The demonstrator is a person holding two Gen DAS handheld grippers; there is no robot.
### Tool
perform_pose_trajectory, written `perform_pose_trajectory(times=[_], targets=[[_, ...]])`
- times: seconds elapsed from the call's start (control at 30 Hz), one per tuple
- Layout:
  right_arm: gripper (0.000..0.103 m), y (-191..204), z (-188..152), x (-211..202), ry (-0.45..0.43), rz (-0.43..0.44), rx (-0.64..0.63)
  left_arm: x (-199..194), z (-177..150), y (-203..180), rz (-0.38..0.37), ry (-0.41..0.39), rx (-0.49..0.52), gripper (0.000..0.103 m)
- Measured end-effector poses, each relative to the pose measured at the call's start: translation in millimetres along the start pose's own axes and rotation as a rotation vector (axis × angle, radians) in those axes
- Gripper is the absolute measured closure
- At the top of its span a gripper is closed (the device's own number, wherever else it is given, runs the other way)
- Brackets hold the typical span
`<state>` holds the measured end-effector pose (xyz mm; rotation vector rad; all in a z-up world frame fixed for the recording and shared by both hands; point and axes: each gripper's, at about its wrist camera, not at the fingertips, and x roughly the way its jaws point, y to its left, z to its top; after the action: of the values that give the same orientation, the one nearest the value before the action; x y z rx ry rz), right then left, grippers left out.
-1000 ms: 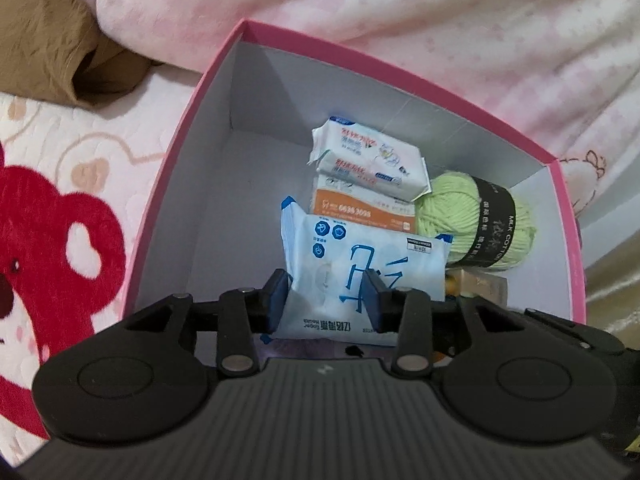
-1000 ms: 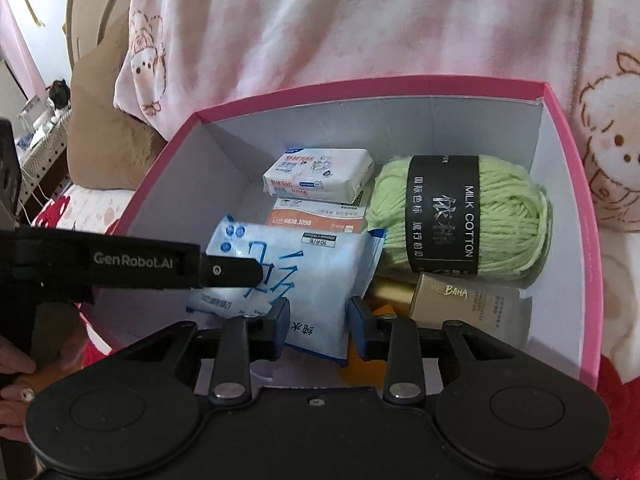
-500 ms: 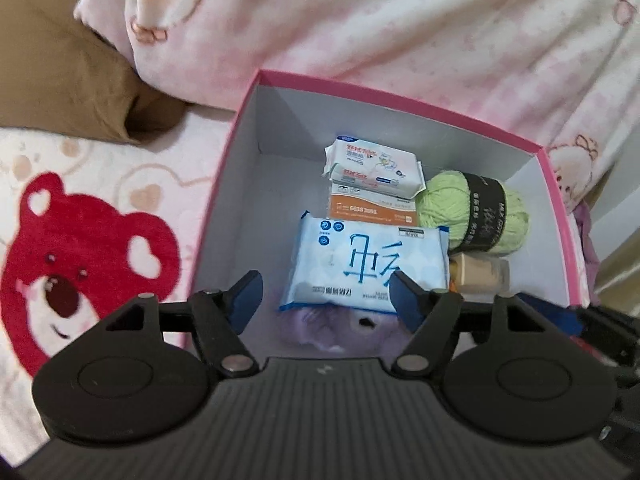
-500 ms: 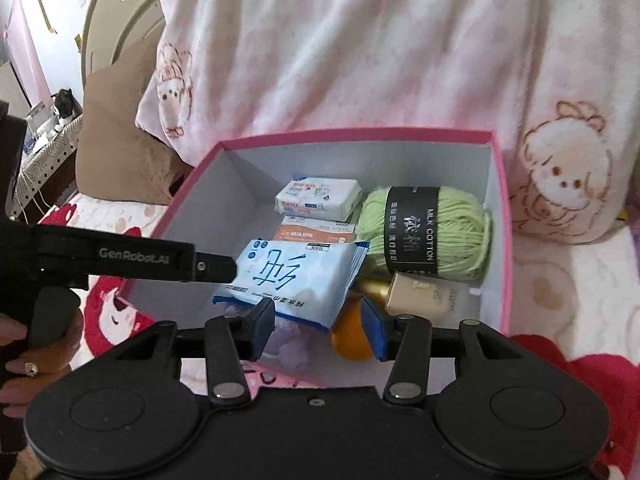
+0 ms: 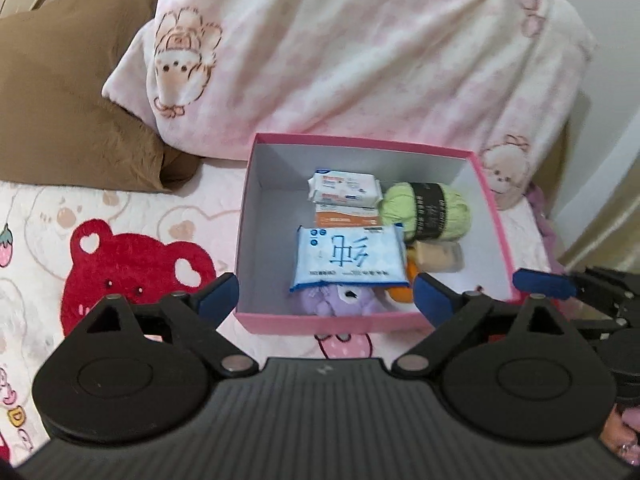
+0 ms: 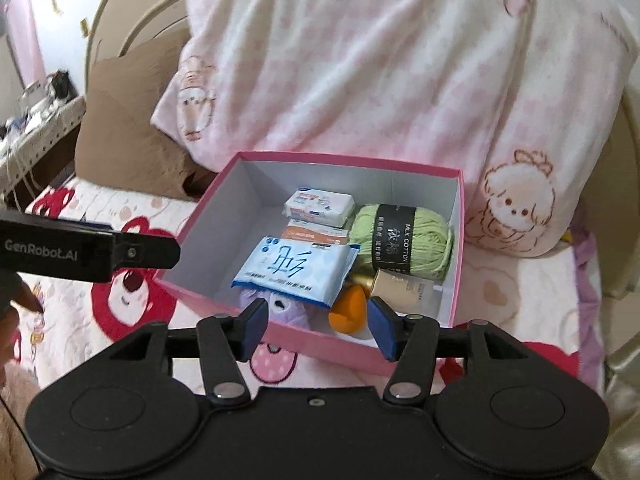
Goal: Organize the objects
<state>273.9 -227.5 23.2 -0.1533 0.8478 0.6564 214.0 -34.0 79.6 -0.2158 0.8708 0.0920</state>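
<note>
- Already, most of the sorting is looking done; pink box [image 6: 316,344] is sitting on the bear-print bedspread [image 5: 120,216], loaded along its middle and right side; its left part is showing bare white floor
- Blue wipes pack [image 6: 294,270] is lying flat near the box's front wall, propped on a purple plush toy [image 6: 286,306] and overlapping an orange object [image 6: 348,314]; nothing is touching it from above
- Behind the wipes, toward the box's back wall, a white tissue pack [image 6: 318,206] is resting on an orange-labelled pack [image 6: 316,234]; green yarn ball [image 6: 404,244] is sitting at the box's right wall, with a beige tube [image 6: 404,286] just in front of it
- Left gripper [image 5: 326,296] is hovering over the box's near wall, jaws having just been opening, now spread wide, with nothing between them; the wipes pack is lying free beyond the tips
- Right gripper [image 6: 316,330] is hanging at the box's front right corner, jaws having just been opening to a middling gap, also empty
- Judging: the wipes placement is finishing; both tools are clear of the load
- What is left is hard to call; no loose item is showing on the bedspread around the box in either view, so the task may be nearing its end, or a further item may be lying out of frame; no lid is in sight
</note>
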Motion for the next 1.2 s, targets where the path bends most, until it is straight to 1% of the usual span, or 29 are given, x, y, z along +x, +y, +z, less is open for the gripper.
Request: perform_pose_trajectory(times=[0.13, 0.27, 0.4, 0.53, 0.73, 0.83, 1.0, 1.1, 1.2], targets=[[0.040, 15, -3, -22, 0.001, -0.012, -0.035, -27, -4, -1, 0.009, -0.009, 0.009, 0.005], [0.037, 24, -8, -40, 0.011, -0.042, -0.039, -49, -12, 0, 0.028, -0.013, 0.015, 0.004], [0.030, 29, -16, -58, 0.011, -0.068, -0.039, -68, -23, 3, 0.045, -0.005, 0.015, 0.002], [0.028, 30, -23, -72, 0.021, -0.098, -0.031, -81, -36, 6, 0.061, 0.014, 0.003, 0.002], [0.026, 31, -35, -87, 0.021, -0.117, -0.010, -91, -54, 5, 0.077, 0.039, 0.000, 0.002], [0.021, 30, -40, -92, 0.020, -0.123, 0.006, -95, -62, 1, 0.099, 0.035, 0.005, 0.002], [0.016, 28, -50, -98, 0.017, -0.140, 0.037, -92, -75, -5, 0.109, 0.046, 0.018, 0.002], [0.015, 27, -57, -96, 0.031, -0.147, 0.056, -89, -82, -5, 0.119, 0.052, 0.015, 0.002], [0.012, 28, -62, -93, 0.043, -0.165, 0.056, -86, -88, -6, 0.128, 0.058, 0.020, 0.002]])
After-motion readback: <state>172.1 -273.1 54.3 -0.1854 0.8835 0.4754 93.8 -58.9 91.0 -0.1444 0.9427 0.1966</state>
